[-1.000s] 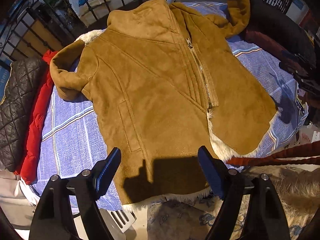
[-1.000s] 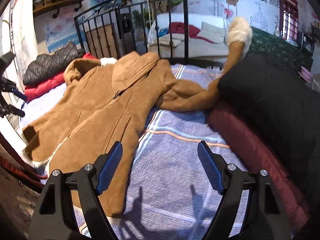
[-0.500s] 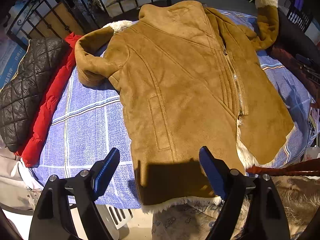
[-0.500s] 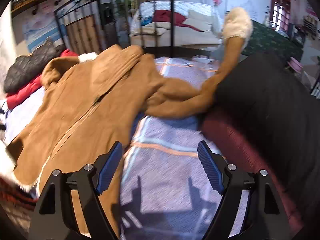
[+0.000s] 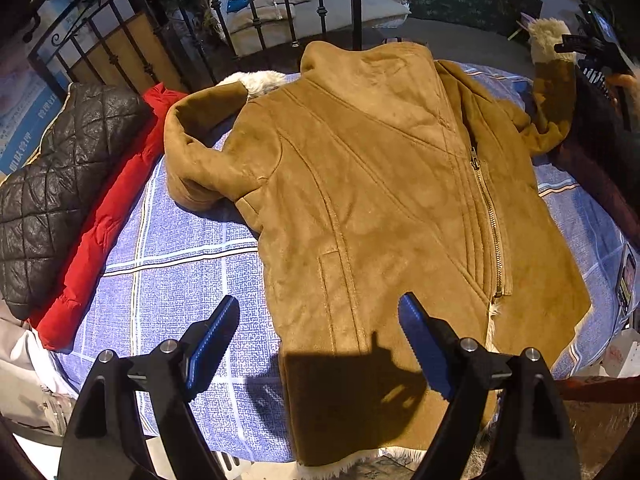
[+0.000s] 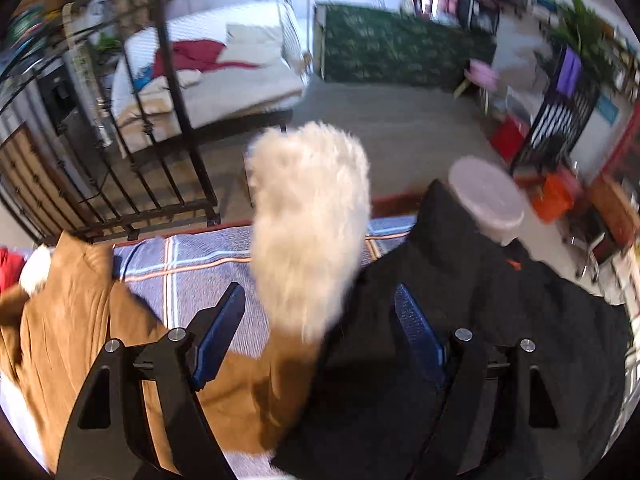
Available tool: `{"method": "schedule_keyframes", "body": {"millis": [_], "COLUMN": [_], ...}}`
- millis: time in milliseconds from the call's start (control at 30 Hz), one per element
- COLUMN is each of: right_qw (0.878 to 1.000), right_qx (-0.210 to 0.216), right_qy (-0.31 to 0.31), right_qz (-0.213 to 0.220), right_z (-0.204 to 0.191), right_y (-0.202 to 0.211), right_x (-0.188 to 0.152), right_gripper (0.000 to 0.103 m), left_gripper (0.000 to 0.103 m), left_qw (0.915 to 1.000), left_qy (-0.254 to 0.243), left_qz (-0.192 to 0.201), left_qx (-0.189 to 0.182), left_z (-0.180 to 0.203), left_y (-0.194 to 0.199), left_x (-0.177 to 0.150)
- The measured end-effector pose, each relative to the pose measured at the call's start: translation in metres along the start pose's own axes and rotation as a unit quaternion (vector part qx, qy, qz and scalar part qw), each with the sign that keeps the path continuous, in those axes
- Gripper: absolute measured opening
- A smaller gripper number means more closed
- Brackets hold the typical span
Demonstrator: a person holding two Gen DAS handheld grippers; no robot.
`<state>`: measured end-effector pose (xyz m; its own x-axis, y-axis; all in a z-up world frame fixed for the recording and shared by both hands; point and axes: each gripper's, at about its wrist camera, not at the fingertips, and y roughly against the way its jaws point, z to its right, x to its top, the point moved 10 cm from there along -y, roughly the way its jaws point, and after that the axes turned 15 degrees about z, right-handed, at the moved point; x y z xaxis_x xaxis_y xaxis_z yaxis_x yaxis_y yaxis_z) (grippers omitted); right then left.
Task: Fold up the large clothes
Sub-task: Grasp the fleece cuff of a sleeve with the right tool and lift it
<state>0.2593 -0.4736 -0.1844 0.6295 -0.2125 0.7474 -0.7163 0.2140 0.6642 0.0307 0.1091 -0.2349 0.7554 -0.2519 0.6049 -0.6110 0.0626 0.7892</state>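
Right tool point(image 6: 320, 320) open, fur cuff point(image 6: 308, 224) just ahead

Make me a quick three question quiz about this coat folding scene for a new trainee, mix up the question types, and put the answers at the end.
1. True or false: the tan coat is zipped partway.
2. What lies nearest the right gripper? A) fluffy cuff B) red jacket C) quilted black jacket
3. Fill in: the left gripper hovers, jaws ____, over the coat's hem.

Key: 1 true; 2 A; 3 open.
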Motion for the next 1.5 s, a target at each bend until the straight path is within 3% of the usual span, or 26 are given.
{"method": "schedule_keyframes", "body": {"millis": [33, 67, 100, 200, 333, 400, 500, 567, 633, 767, 933, 1100, 1233, 1333, 1433, 1500], "right_qw": [1.0, 1.0, 1.0, 0.999, 0.991, 0.989, 0.992, 0.991, 0.993, 0.992, 0.987, 0.961, 0.921, 0.895, 0.878, 0.869], "right_qx": [0.003, 0.001, -0.003, 0.028, 0.067, 0.06, 0.003, 0.005, 0.014, 0.04, 0.112, 0.199, 0.272, 0.307, 0.32, 0.305], "right_qy": [0.001, 0.005, 0.007, -0.046, -0.036, -0.044, -0.078, -0.108, -0.1, -0.074, 0.01, 0.142, 0.26, 0.316, 0.356, 0.389], "right_qz": [-0.007, -0.01, -0.013, 0.003, 0.106, 0.127, 0.099, 0.073, 0.057, 0.092, 0.115, 0.128, 0.107, 0.073, 0.028, 0.0], "right_z": [-0.002, -0.004, -0.004, -0.008, -0.006, 0.019, 0.081, 0.097, 0.091, 0.054, -0.036, -0.195, -0.333, -0.402, -0.441, -0.452], "right_y": [-0.005, -0.009, -0.01, 0.018, 0.1, 0.129, 0.125, 0.113, 0.107, 0.113, 0.115, 0.131, 0.141, 0.145, 0.135, 0.121], "right_x": [-0.001, -0.001, -0.001, 0.013, 0.066, 0.074, 0.042, 0.009, -0.011, 0.003, 0.037, 0.019, -0.054, -0.124, -0.189, -0.225], "right_gripper": [0.074, 0.065, 0.02, 0.018, 0.016, 0.014, 0.014, 0.014, 0.014, 0.014, 0.014, 0.014, 0.014, 0.014, 0.014, 0.015], "left_gripper": [0.08, 0.08, 0.08, 0.08, 0.081, 0.081, 0.081, 0.081, 0.08, 0.081, 0.081, 0.081, 0.081, 0.081, 0.081, 0.081], "left_qw": [1.0, 1.0, 1.0, 0.9997, 0.9994, 0.9994, 0.9991, 0.999, 0.9991, 0.9994, 0.9994, 0.9986, 0.9975, 0.9958, 0.9943, 0.994], "left_qy": [0.003, 0.005, 0.008, 0.02, 0.033, 0.035, 0.041, 0.044, 0.041, 0.031, 0.03, 0.05, 0.066, 0.082, 0.094, 0.094], "left_qz": [0.0, -0.001, -0.003, -0.011, -0.009, -0.004, 0.001, 0.0, -0.005, -0.002, 0.012, 0.014, 0.016, 0.013, 0.01, 0.009], "left_qx": [0.001, 0.002, 0.003, 0.006, 0.008, 0.008, 0.002, -0.003, -0.009, -0.016, -0.014, 0.002, 0.022, 0.038, 0.05, 0.055], "left_z": [-0.001, -0.003, -0.004, -0.008, -0.013, -0.013, -0.01, -0.007, -0.006, -0.003, -0.008, -0.024, -0.044, -0.062, -0.076, -0.082], "left_y": [0.0, 0.0, -0.001, -0.004, -0.009, -0.012, -0.016, -0.019, -0.023, -0.025, -0.023, -0.016, -0.008, -0.002, 0.001, 0.001], "left_x": [-0.002, -0.004, -0.006, -0.012, -0.009, -0.004, 0.001, 0.002, 0.002, 0.006, 0.012, 0.004, -0.006, -0.016, -0.025, -0.029]}}
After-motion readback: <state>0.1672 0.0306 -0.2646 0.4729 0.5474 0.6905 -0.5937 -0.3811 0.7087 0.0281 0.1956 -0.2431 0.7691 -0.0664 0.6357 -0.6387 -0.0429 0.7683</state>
